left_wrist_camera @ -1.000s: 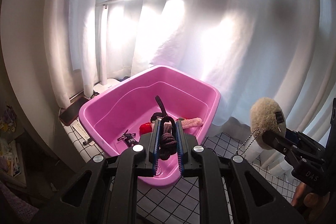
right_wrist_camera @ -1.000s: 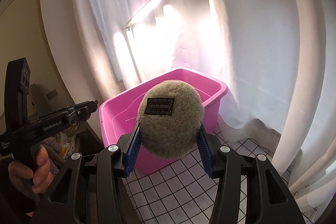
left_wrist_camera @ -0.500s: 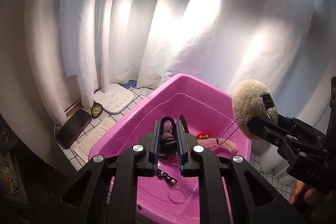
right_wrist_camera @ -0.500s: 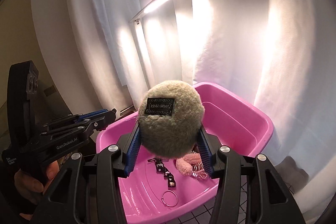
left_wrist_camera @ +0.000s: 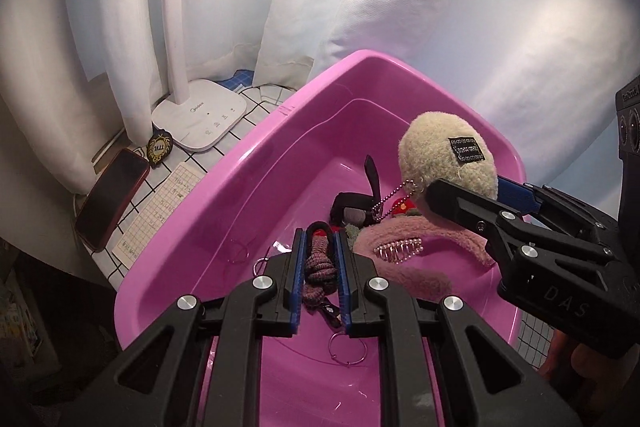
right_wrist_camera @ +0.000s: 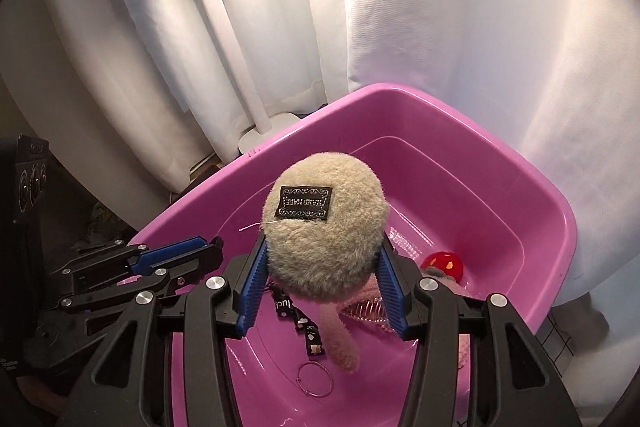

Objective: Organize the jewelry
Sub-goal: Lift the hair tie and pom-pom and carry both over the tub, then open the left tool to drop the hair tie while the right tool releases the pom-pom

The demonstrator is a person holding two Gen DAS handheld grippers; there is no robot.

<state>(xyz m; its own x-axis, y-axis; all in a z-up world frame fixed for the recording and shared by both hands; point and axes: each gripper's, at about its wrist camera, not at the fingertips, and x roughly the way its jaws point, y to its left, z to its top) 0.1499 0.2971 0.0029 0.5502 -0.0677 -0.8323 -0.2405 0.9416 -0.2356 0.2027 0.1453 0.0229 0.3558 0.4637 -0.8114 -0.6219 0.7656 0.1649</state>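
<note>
Counting two tongs, both loaded, both over one pink tub (left_wrist_camera: 256,163). Left tongs (left_wrist_camera: 319,279), bottom center of the left view, are clamped on a knotted mauve cord (left_wrist_camera: 318,269) pinched between the blue pads; its black loop end pokes out past the tips. Right tongs (right_wrist_camera: 322,277), bottom center of the right view, are clamped on one beige plush ball (right_wrist_camera: 324,223) with a black woven label on top; in the left view the same ball (left_wrist_camera: 446,163) sits at center right with a bead chain (left_wrist_camera: 394,193) hanging off it. Both loads hang above the tub interior, not touching the floor of it. Loose in the tub: one pink fuzzy headband (left_wrist_camera: 416,239) under the ball, one rhinestone comb clip (left_wrist_camera: 400,249) lying on it, one red round piece (right_wrist_camera: 444,263) at right, one black strap (left_wrist_camera: 372,175), one printed black ribbon (right_wrist_camera: 296,319), two thin wire rings (right_wrist_camera: 314,379) (left_wrist_camera: 260,264). On the checked desk (left_wrist_camera: 256,99), upper left of the left view: one white lamp base (left_wrist_camera: 200,119), one black-gold badge (left_wrist_camera: 159,149), one phone (left_wrist_camera: 112,199), one gridded paper note (left_wrist_camera: 160,211). White curtain (right_wrist_camera: 460,7) behind.
</note>
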